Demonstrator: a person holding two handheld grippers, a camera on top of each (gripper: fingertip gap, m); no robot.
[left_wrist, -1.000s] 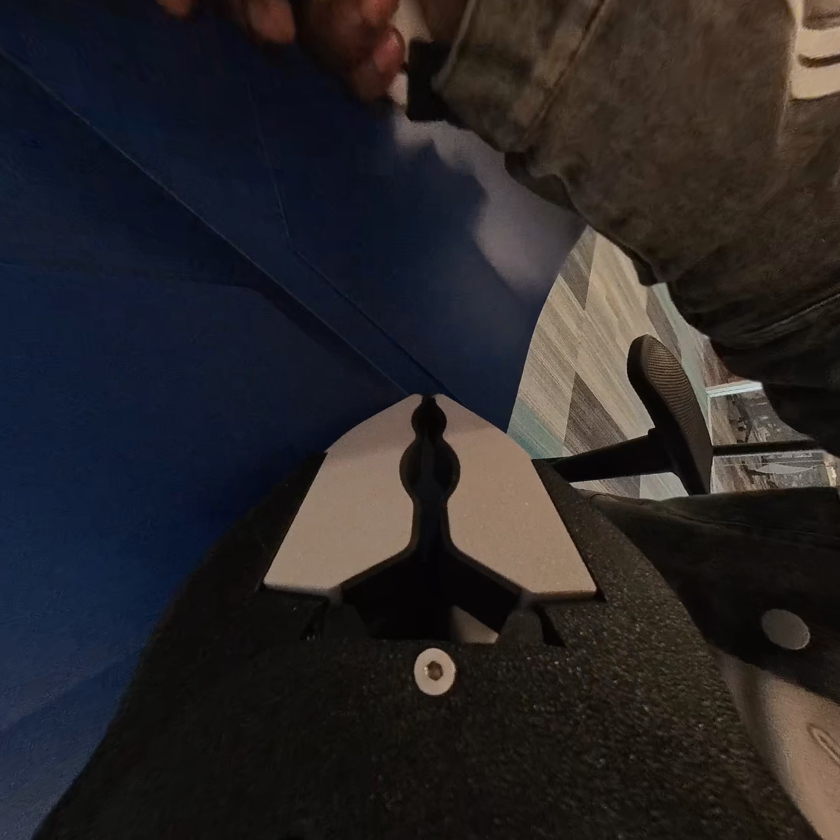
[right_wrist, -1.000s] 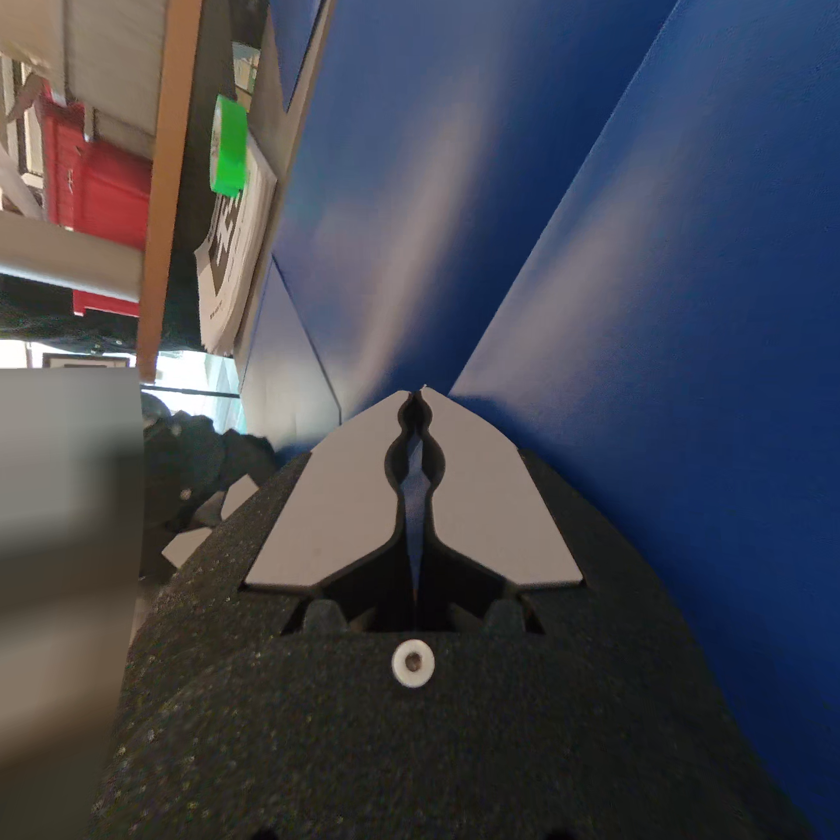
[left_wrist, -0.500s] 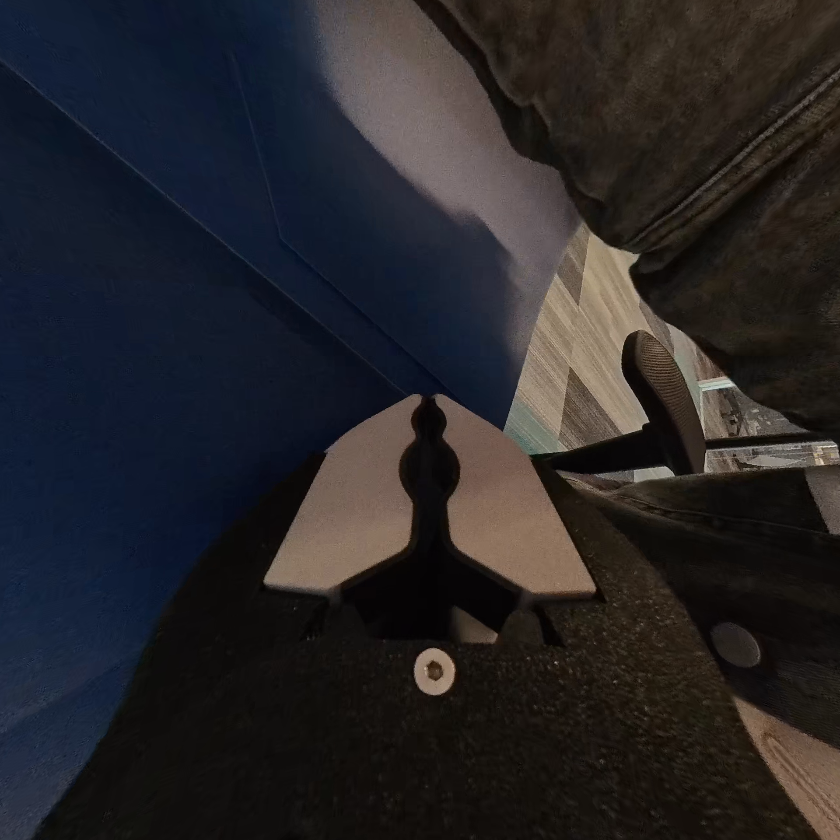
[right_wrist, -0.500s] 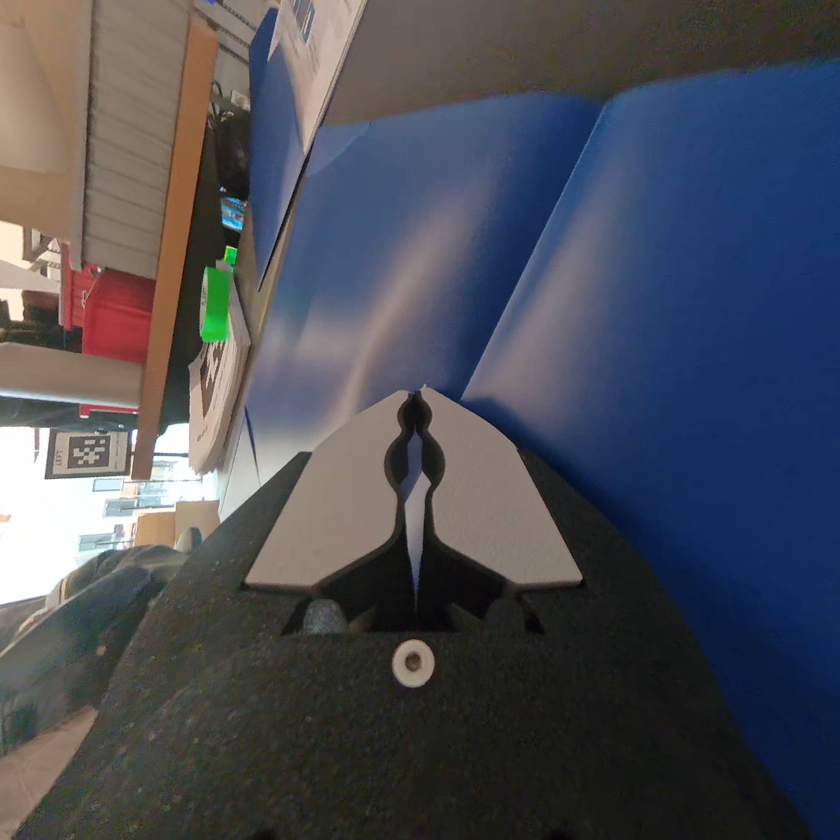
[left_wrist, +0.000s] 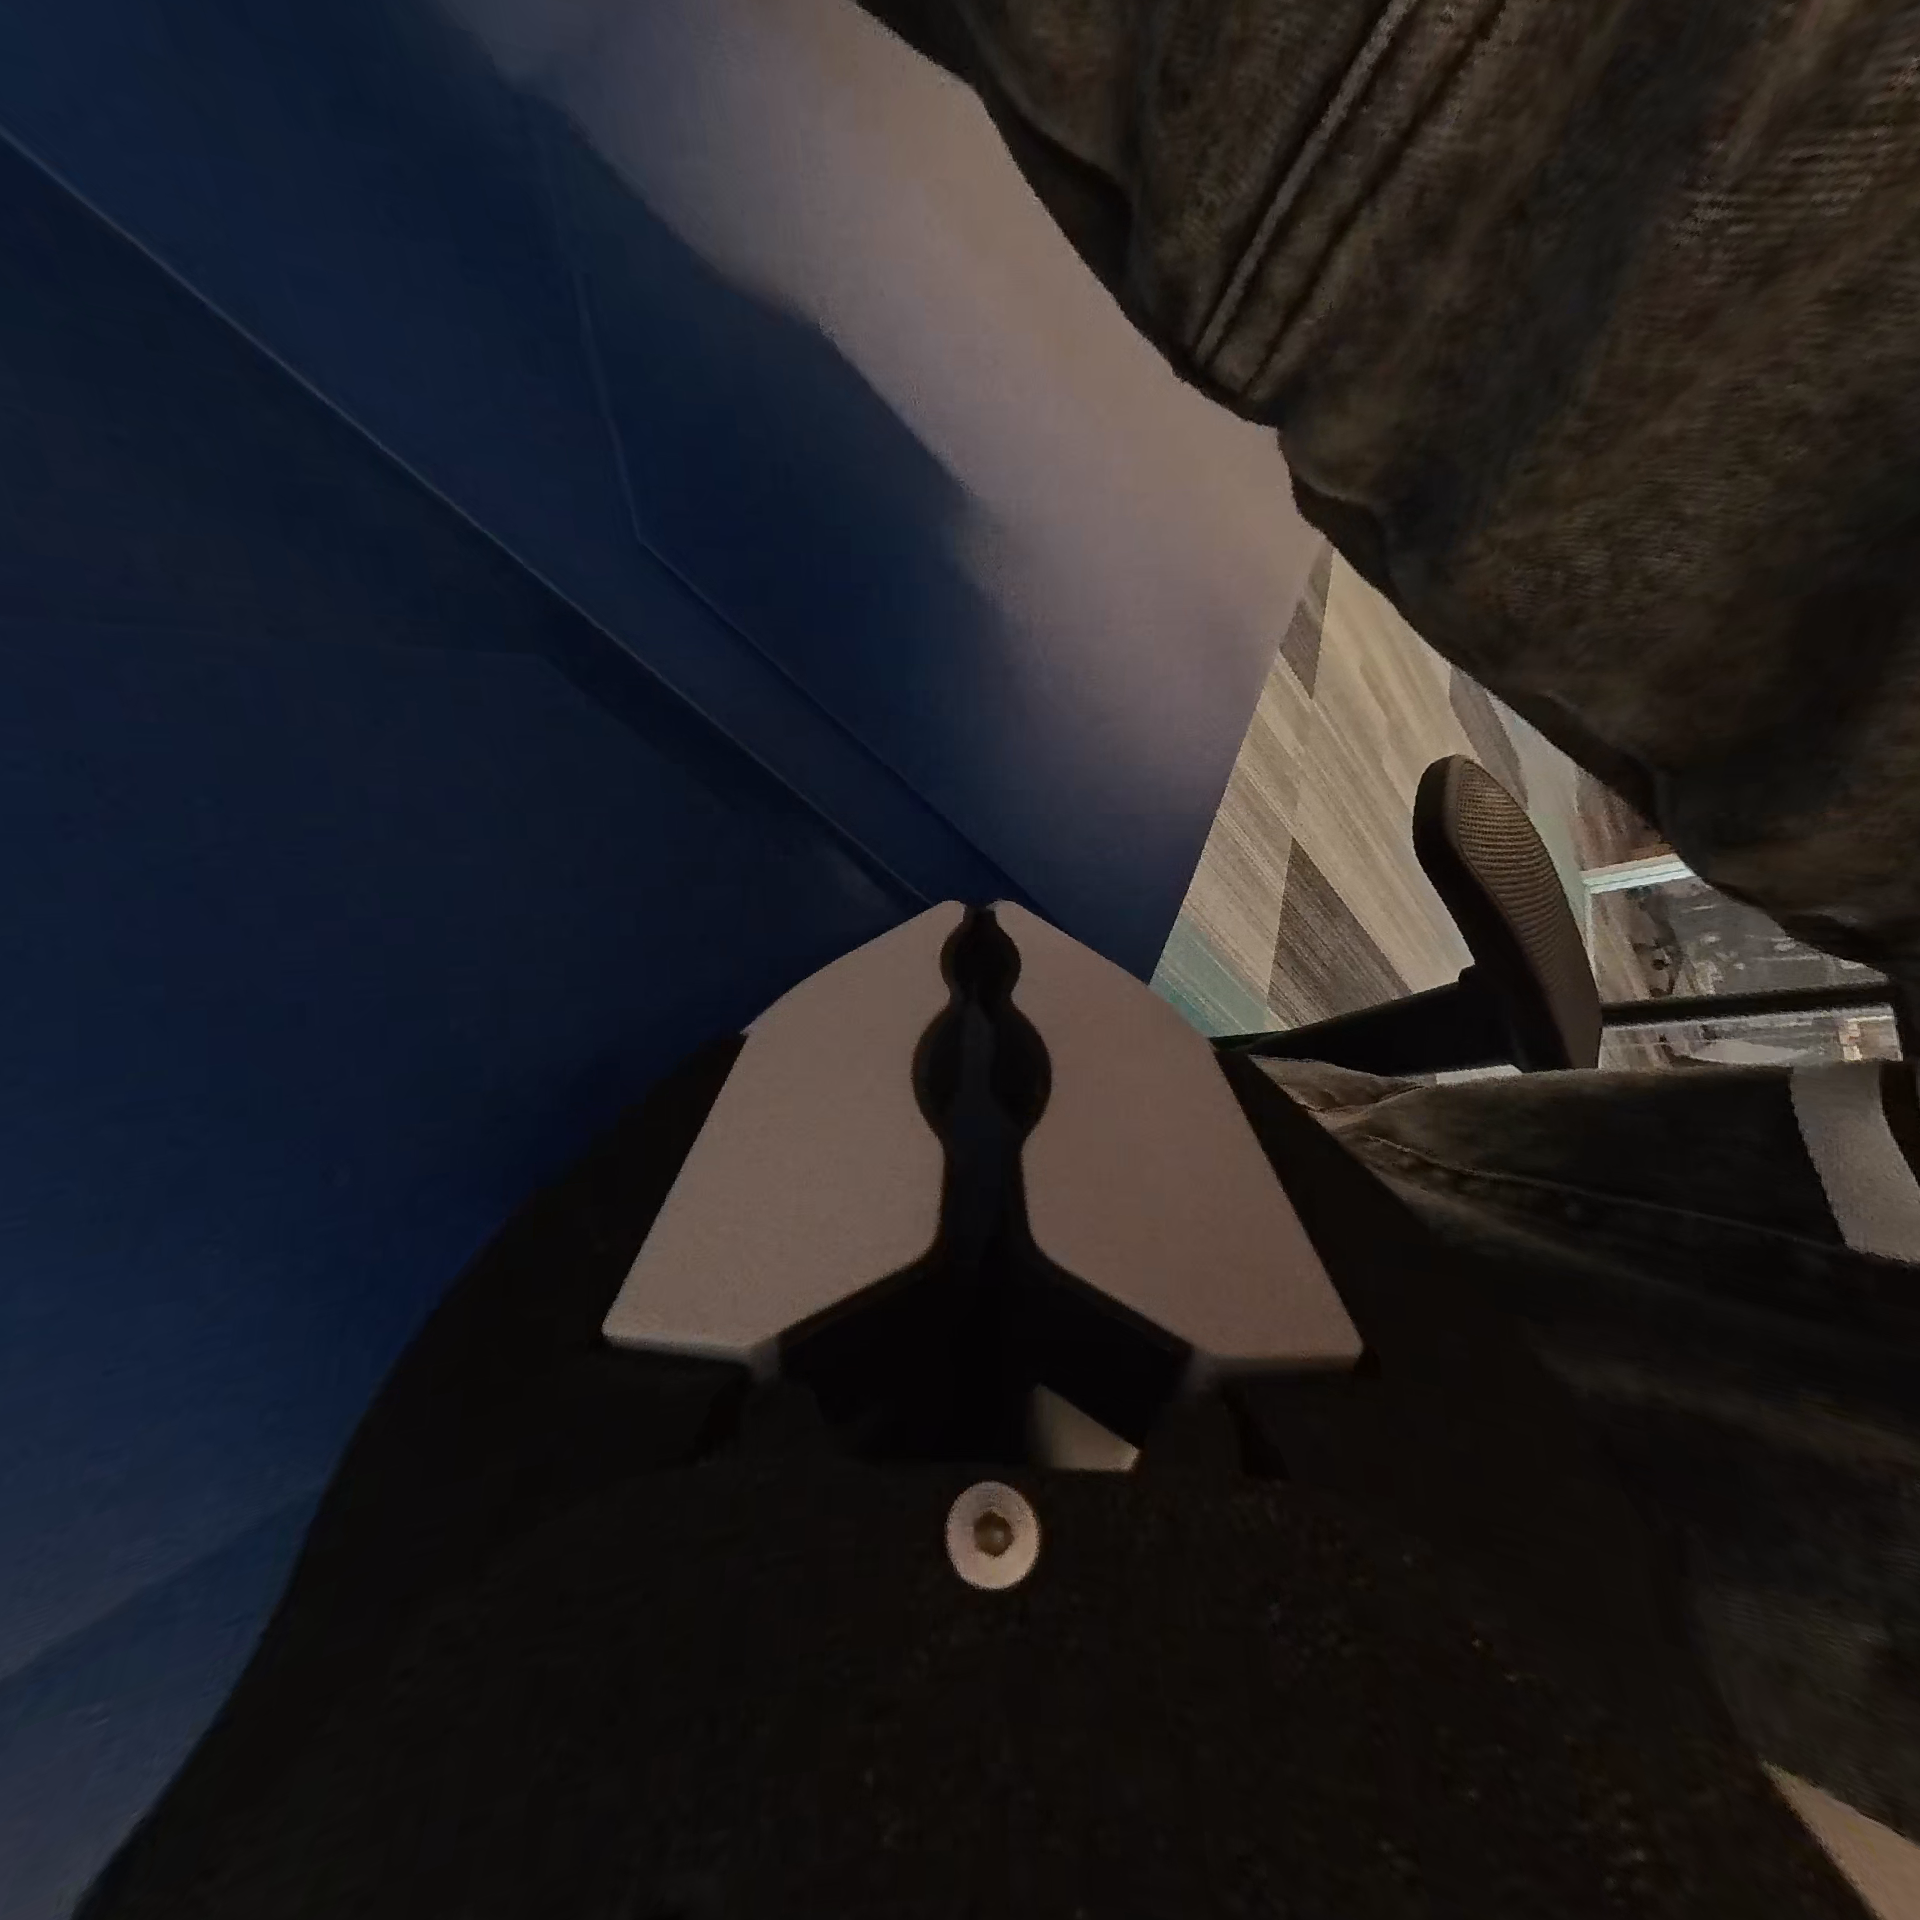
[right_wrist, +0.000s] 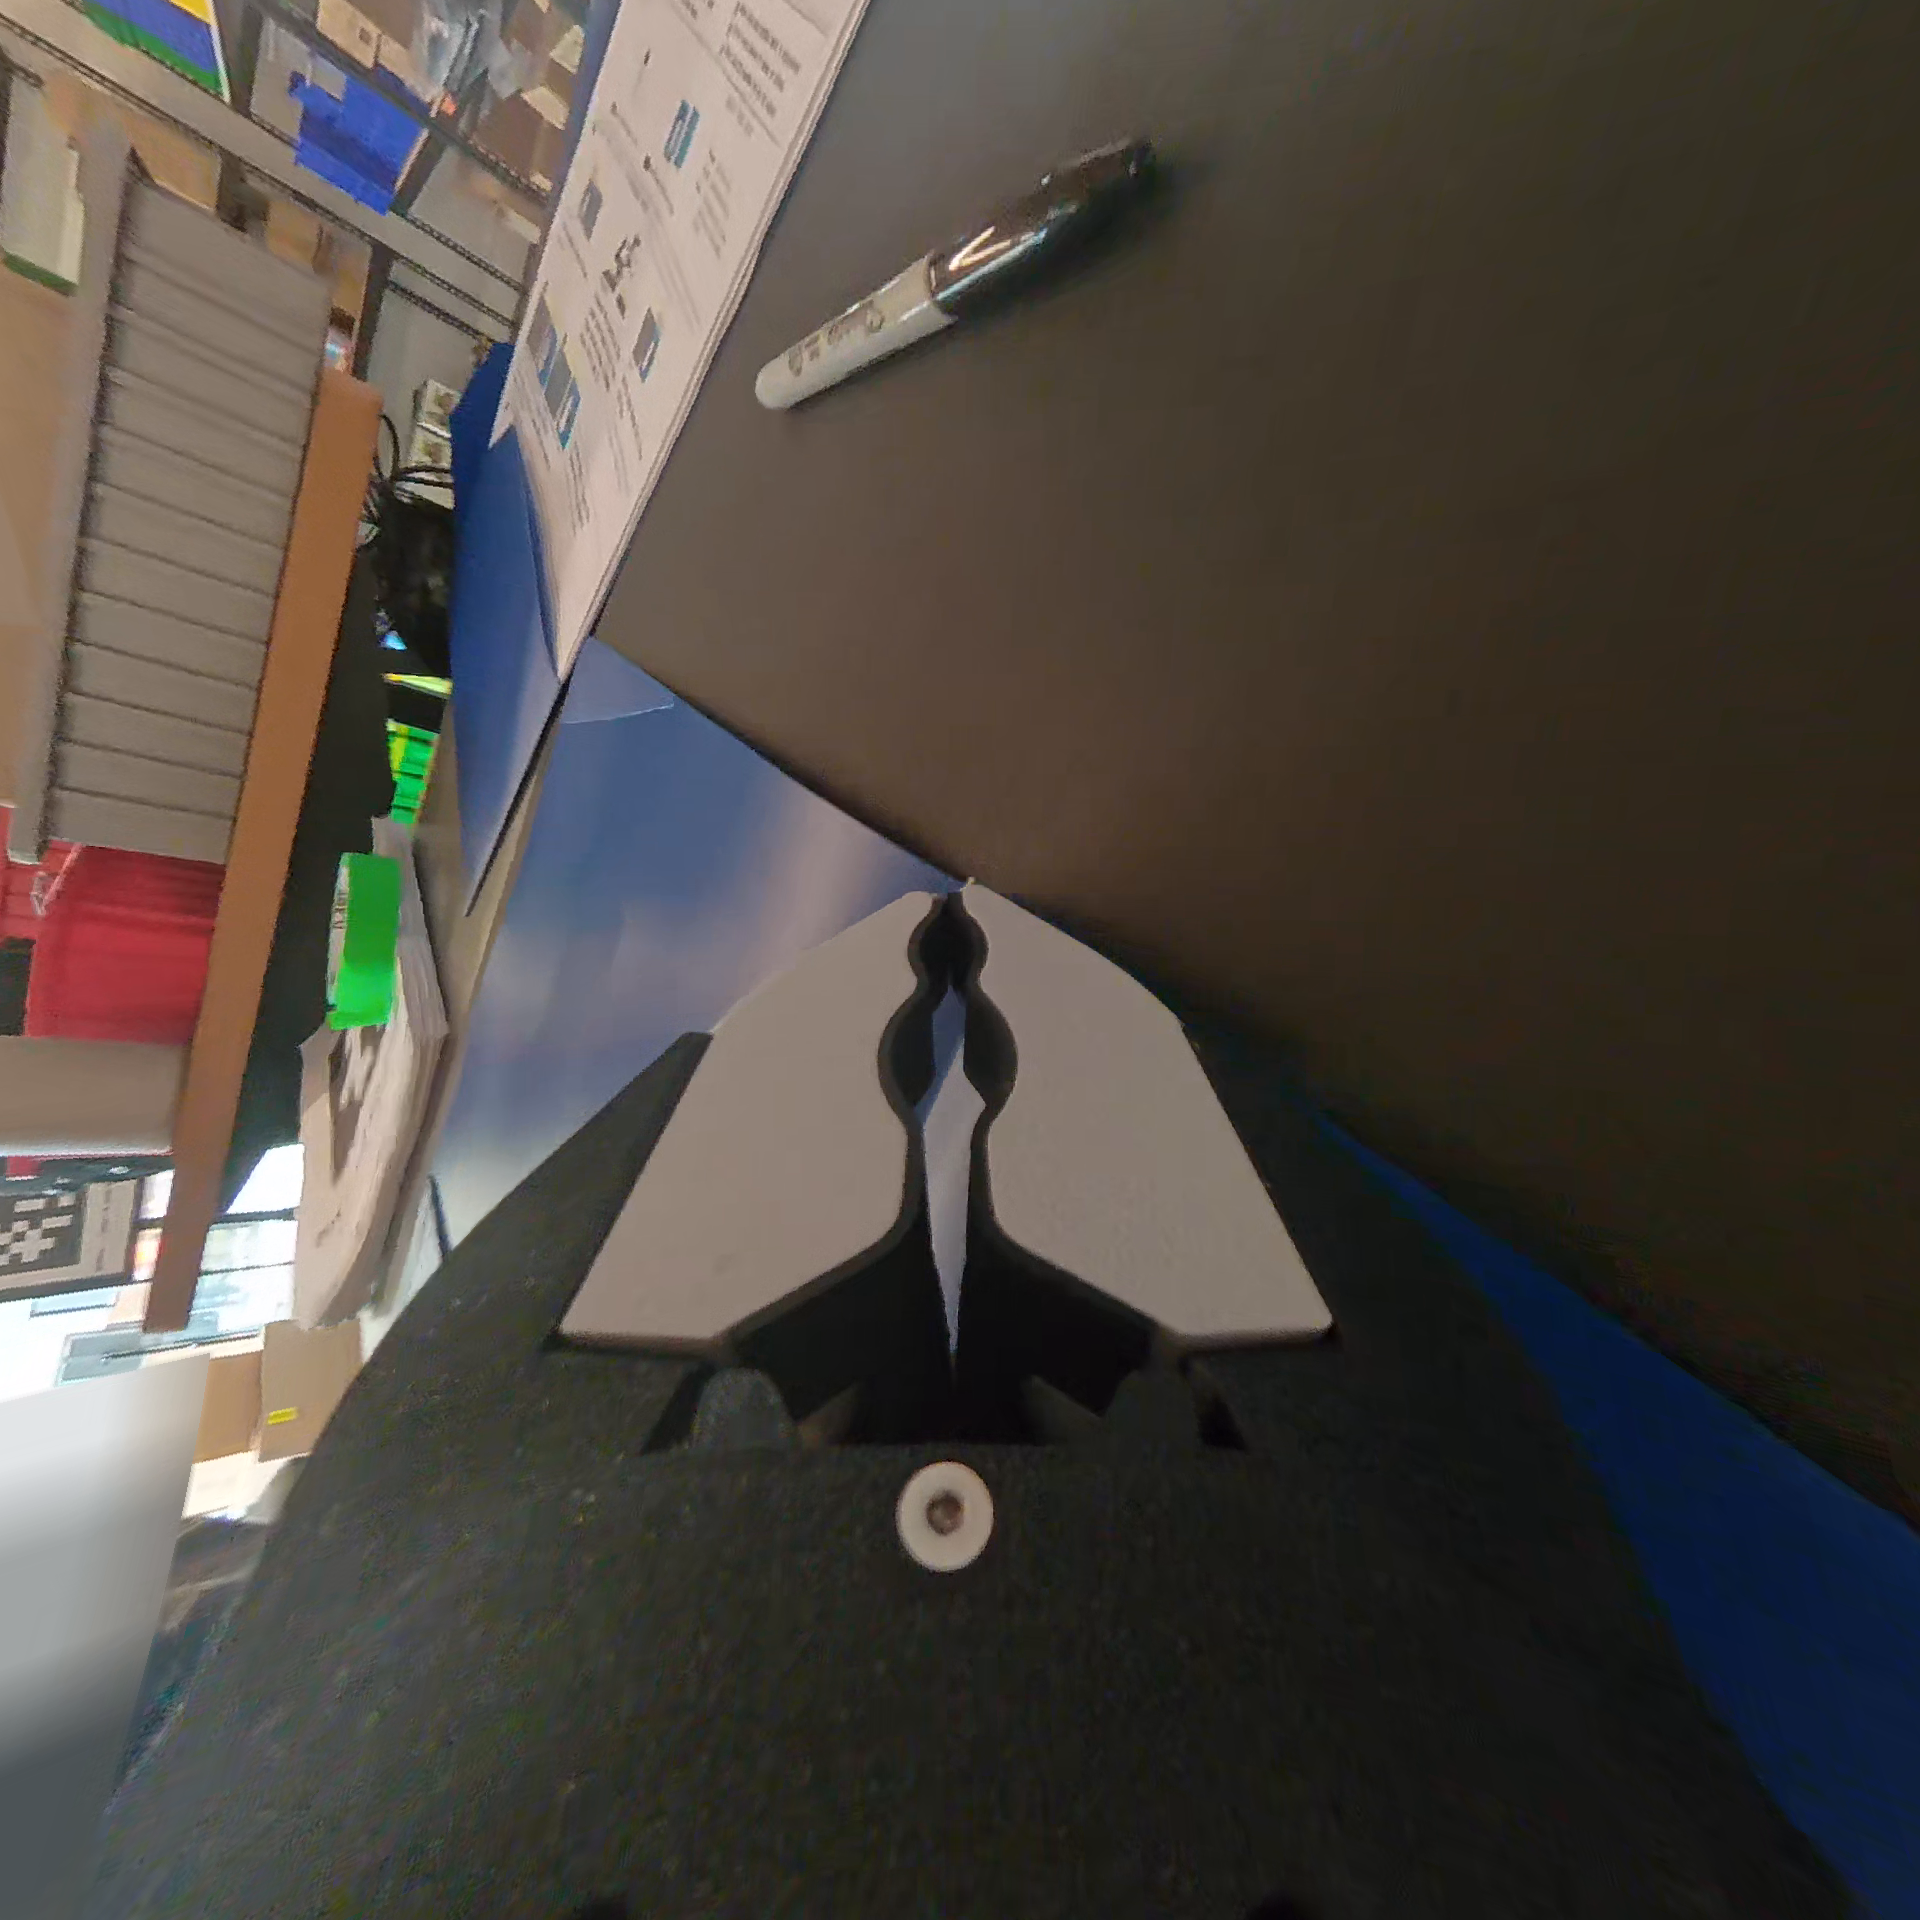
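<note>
You are working over a dark tabletop (right_wrist: 1403, 582) that is filling the upper right of the right wrist view; a large blue sheet (left_wrist: 343, 935), creased along straight fold lines, is spreading across the left of the left wrist view and is showing again (right_wrist: 665, 914) to the left of the right gripper's tips, with a strip of it running along the right beneath the table edge; your grey-clad body (left_wrist: 1558, 343) is crowding the upper right of the left view, and a black chair armrest (left_wrist: 1496, 914) is standing out over the striped floor (left_wrist: 1330, 831) beyond.

Your right gripper (right_wrist: 958, 906) is pinching the blue sheet; its pale fingers (right_wrist: 790, 1153) are drawn together to a thin slit, and an edge of the sheet is running down that slit; your left gripper (left_wrist: 977, 912) is resting with its tips touching against the sheet's edge, fingers (left_wrist: 800, 1164) pressed narrow, though whether it is gripping anything I cannot tell, the gap being dark.

Farther off, a printed white page (right_wrist: 665, 270) is lying on the table's far left; a black and grey marker (right_wrist: 956, 275) is lying to its right, well apart from the gripper; a bright green block (right_wrist: 362, 940) is sitting on stacked papers at left.
</note>
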